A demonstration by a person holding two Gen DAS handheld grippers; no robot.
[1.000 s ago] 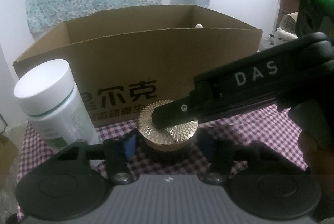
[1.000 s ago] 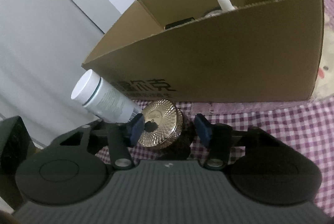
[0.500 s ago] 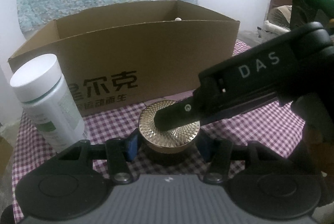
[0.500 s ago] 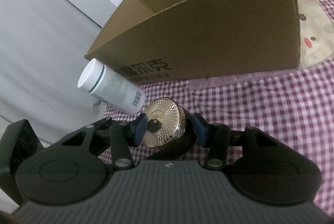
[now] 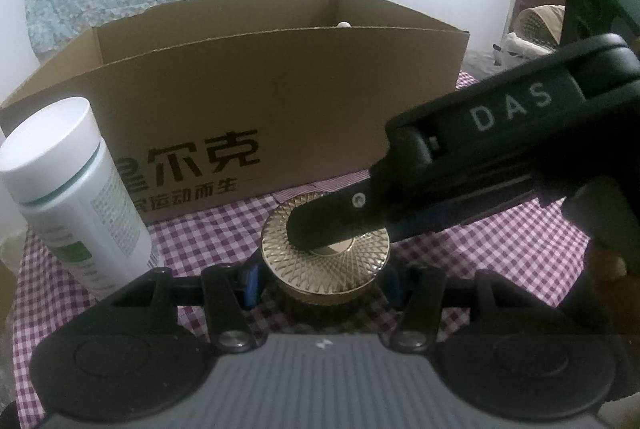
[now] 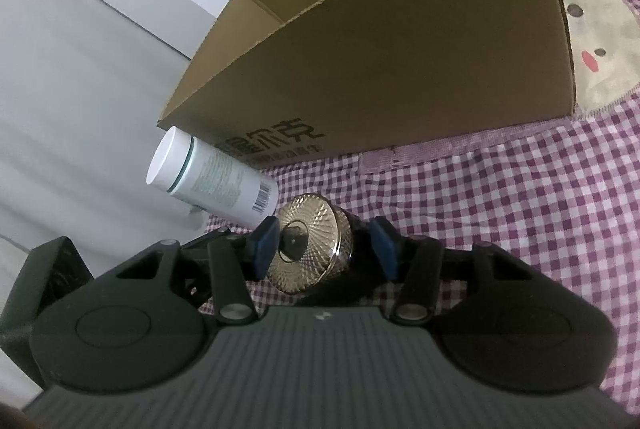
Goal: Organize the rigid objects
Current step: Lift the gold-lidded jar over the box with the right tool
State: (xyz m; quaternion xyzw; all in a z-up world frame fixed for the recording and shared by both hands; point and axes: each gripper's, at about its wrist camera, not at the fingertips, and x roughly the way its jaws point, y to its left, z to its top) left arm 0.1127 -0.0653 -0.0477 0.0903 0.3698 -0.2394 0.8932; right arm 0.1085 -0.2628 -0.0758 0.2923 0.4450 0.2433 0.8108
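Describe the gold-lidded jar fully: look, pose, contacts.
The jar is round and upright. Its gold, metallic-looking lid has fine diamond ribbing around a smooth centre disc, and its body is dark. It is on or just above the checked cloth, in front of the box. The left gripper jaws clamp its sides. One right gripper finger lies across the lid; its jaws have just opened slightly around the jar, contact unclear.
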